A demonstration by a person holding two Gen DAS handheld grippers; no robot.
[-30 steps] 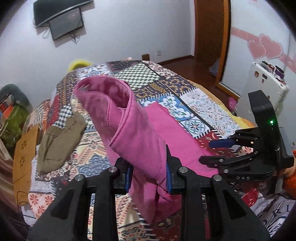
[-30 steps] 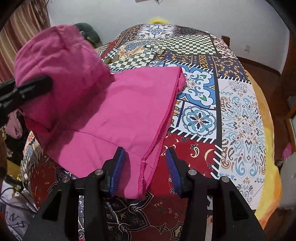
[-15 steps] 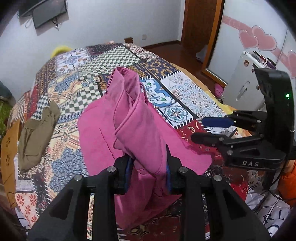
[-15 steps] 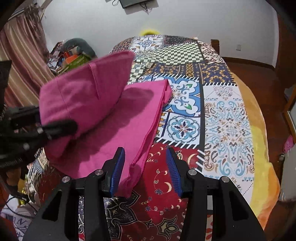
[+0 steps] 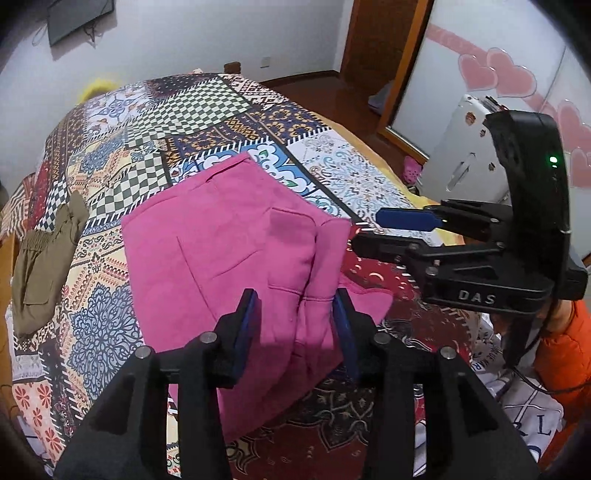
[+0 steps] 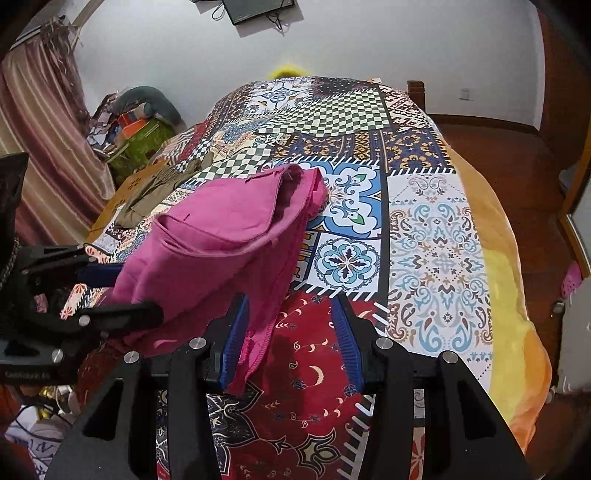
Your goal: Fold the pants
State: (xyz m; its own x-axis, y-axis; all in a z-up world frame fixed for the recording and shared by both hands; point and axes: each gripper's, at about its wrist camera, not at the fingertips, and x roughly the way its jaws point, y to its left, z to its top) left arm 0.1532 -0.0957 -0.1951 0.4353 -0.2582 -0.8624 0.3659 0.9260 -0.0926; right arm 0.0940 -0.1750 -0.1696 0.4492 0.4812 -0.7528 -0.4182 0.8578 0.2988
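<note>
One pair of magenta pants (image 5: 229, 254) lies folded over on the patchwork bedspread (image 5: 155, 122), its doubled upper layer bulging near the foot of the bed. From the left wrist view, the left gripper (image 5: 297, 325) has its blue-padded jaws spread wide, with a raised ridge of the pants fabric between them; the right pad seems to touch the cloth, the left pad stands apart from it. The right gripper (image 6: 290, 343) is likewise wide open, low over the red patch of the bedspread (image 6: 436, 236), with the pants' stitched hem (image 6: 251, 350) just beside its left finger and nothing pinched. It also shows in the left view as a black body (image 5: 476, 258) just right of the pants.

No containers can be made out. An olive-brown garment (image 5: 44, 258) lies flat on the bedspread, well apart from the pants toward the far edge. A wall-mounted screen (image 6: 258, 9) hangs on the white wall above the head of the bed, a striped curtain (image 6: 44, 140) hangs at one side beside a heap of clutter (image 6: 136, 129), and pink heart decals (image 5: 495, 74) mark a panel next to the wooden door frame (image 5: 402, 66).
</note>
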